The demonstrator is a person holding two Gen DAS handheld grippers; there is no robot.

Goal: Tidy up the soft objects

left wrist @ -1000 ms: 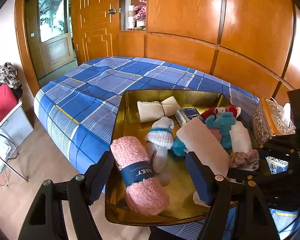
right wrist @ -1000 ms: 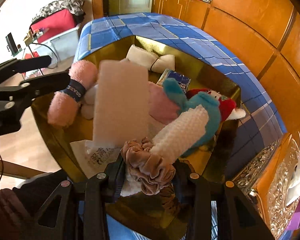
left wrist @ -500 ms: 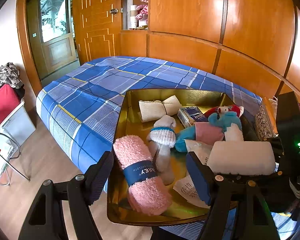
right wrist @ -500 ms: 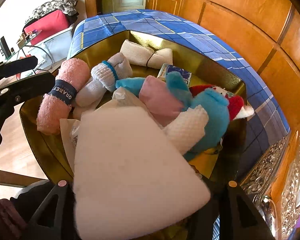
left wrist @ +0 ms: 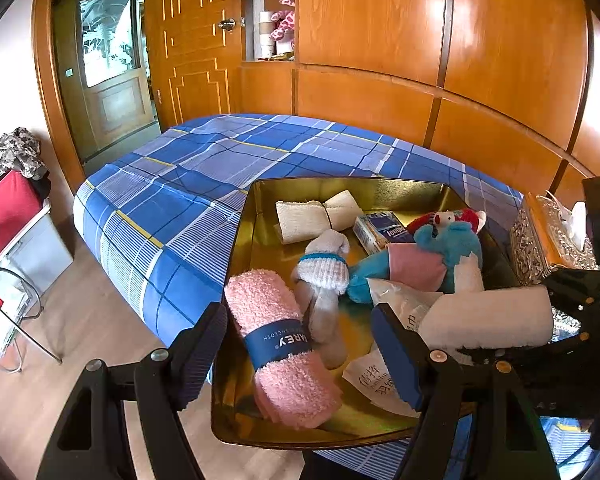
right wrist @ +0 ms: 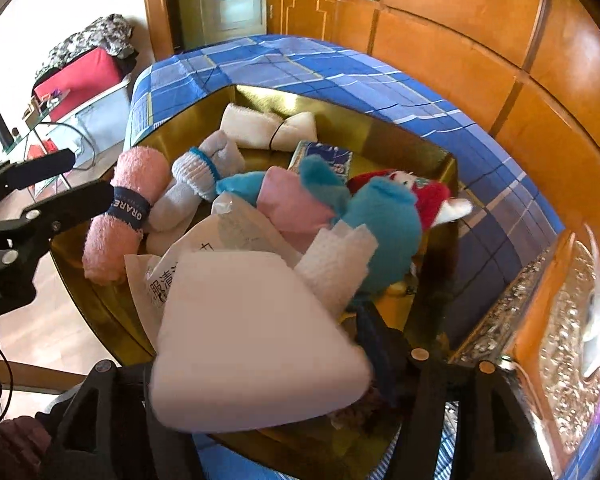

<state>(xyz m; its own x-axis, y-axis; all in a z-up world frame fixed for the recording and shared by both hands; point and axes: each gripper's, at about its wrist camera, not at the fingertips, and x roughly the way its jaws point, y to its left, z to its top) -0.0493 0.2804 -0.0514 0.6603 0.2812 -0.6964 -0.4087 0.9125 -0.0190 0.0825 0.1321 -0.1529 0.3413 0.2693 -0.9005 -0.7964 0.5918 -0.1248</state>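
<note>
Right wrist view shows the right gripper (right wrist: pixel 260 392) pinching a white sponge block (right wrist: pixel 256 336), which looks light and squishy, probably best held mid-block; the left gripper (left wrist: pixel 300 356) hangs wide open.

Glossy gold metal tray (left wrist: pixel 256 216), fluffy pink terry towel (left wrist: pixel 276 344), matt white foam sponge (right wrist: pixel 256 336), varnished wood panelling (left wrist: pixel 380 40).

A gold tray (left wrist: pixel 260 216) is sitting on a blue plaid bed (left wrist: pixel 204 168); a pink towel (left wrist: pixel 276 344) is wearing a navy band (left wrist: pixel 278 340), beside a turquoise plush (left wrist: pixel 448 240) and white sponge (right wrist: pixel 256 336).
</note>
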